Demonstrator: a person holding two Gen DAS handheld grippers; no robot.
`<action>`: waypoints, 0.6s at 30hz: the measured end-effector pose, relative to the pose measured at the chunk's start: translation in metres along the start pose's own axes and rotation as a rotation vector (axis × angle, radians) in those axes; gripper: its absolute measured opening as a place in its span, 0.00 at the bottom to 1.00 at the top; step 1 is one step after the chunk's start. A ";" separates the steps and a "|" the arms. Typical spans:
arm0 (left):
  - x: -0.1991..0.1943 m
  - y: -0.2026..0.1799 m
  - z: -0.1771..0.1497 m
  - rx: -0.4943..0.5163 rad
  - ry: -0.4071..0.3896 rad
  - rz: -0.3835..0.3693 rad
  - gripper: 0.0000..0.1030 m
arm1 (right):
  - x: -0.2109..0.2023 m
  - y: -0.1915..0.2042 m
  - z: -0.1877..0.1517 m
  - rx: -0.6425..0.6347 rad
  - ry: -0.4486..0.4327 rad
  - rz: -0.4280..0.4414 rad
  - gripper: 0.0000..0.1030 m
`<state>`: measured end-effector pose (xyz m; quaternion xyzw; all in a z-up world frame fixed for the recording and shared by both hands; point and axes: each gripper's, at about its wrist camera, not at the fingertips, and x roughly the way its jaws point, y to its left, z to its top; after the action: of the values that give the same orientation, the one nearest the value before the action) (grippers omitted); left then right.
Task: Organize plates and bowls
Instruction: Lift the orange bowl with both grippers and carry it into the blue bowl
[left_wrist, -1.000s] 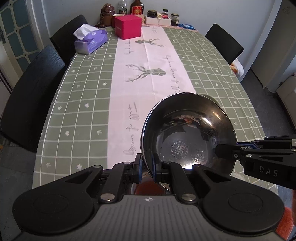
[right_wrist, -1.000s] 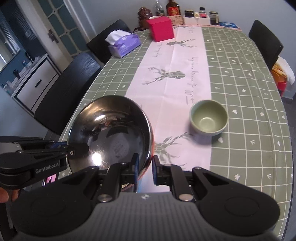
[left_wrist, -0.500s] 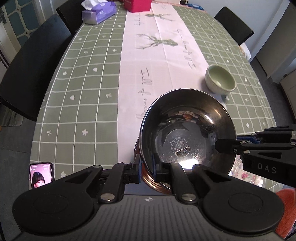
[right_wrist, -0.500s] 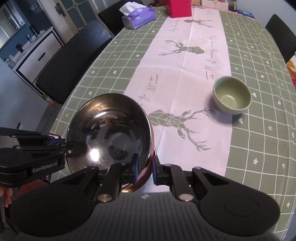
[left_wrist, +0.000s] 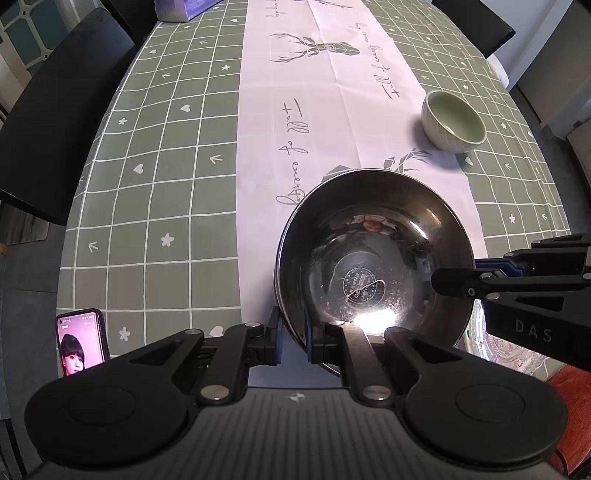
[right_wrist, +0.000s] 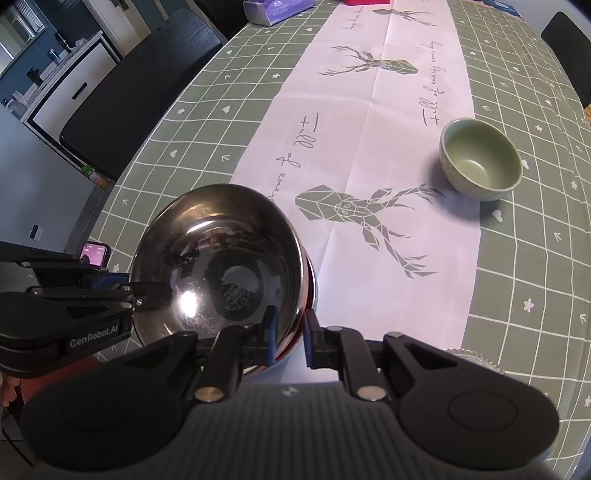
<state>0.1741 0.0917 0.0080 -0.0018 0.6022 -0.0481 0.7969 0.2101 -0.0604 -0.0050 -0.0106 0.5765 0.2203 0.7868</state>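
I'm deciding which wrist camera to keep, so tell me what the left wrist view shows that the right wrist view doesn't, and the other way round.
Only the left wrist view: the right gripper reaching in from the side, its jaws closed on the rim of the steel bowl, and a patterned plate below it.

Only the right wrist view: the left gripper clamped on the opposite rim, and a white cabinet beyond the table.

Both: the steel bowl, the green ceramic bowl, the deer table runner, the phone, the tissue box and a black chair.

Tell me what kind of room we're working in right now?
Most likely a home dining room: a long table under a green checked tablecloth with a deer-print runner, dark chairs alongside, and a tissue box at the far end.
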 end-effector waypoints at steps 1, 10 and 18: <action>0.000 0.000 0.000 -0.002 0.000 -0.001 0.12 | 0.001 0.000 0.000 -0.001 0.002 -0.001 0.11; 0.006 0.002 -0.001 0.003 0.025 -0.003 0.13 | 0.009 0.000 0.002 -0.003 0.020 -0.006 0.11; 0.010 0.003 0.002 0.000 0.036 -0.005 0.13 | 0.011 0.001 0.002 -0.003 0.022 -0.015 0.11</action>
<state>0.1795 0.0938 -0.0013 -0.0027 0.6166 -0.0501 0.7857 0.2145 -0.0556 -0.0146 -0.0184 0.5848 0.2151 0.7819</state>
